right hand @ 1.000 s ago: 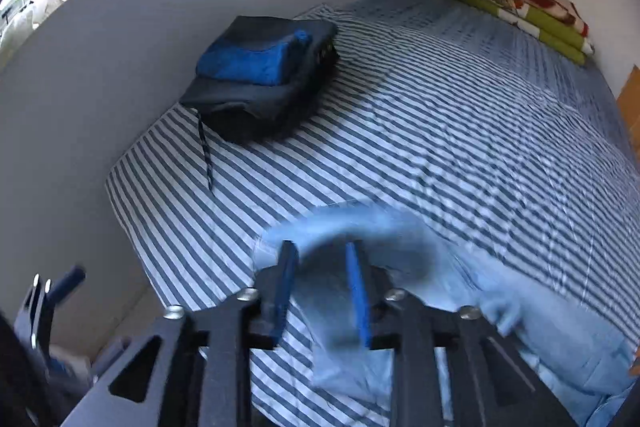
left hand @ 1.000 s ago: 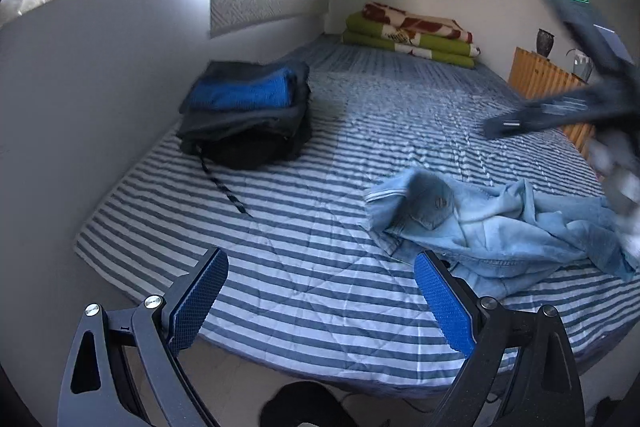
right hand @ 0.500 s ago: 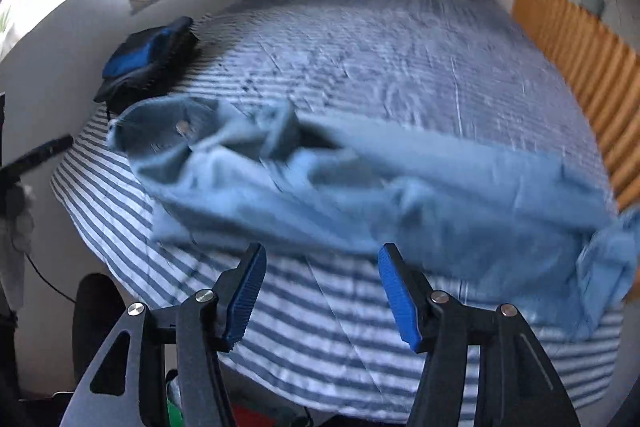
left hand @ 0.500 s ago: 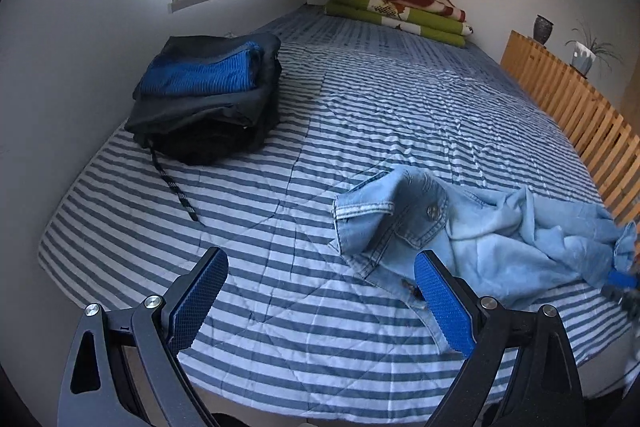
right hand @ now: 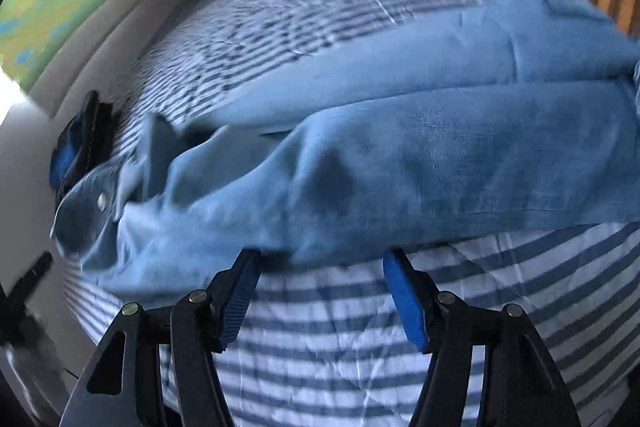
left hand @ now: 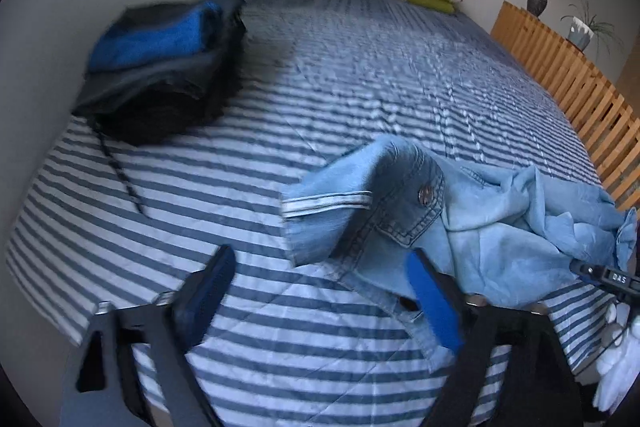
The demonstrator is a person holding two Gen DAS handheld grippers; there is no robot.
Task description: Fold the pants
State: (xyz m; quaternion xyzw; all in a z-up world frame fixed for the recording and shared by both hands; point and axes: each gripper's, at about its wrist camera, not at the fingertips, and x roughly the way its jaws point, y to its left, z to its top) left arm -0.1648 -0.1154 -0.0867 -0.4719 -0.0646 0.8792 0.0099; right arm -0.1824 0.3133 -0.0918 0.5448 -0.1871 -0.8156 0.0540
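Pants (left hand: pixel 480 227): light blue denim, crumpled across the striped bed (left hand: pixel 280 327), centre right of the left view.
Left gripper (left hand: pixel 320 291): tilted steeply down, jaws closing, nothing pinched; right pad over the waistband edge.
Right gripper (right hand: pixel 320 291): angled down, jaws opening, empty, just below the pants' near edge.
Stack of folded clothes (left hand: pixel 160 59): upper left.

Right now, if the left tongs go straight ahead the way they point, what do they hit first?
Most likely the waistband end of the light blue jeans, just past the closing left tongs, though depth is unclear; nothing sits between them yet.
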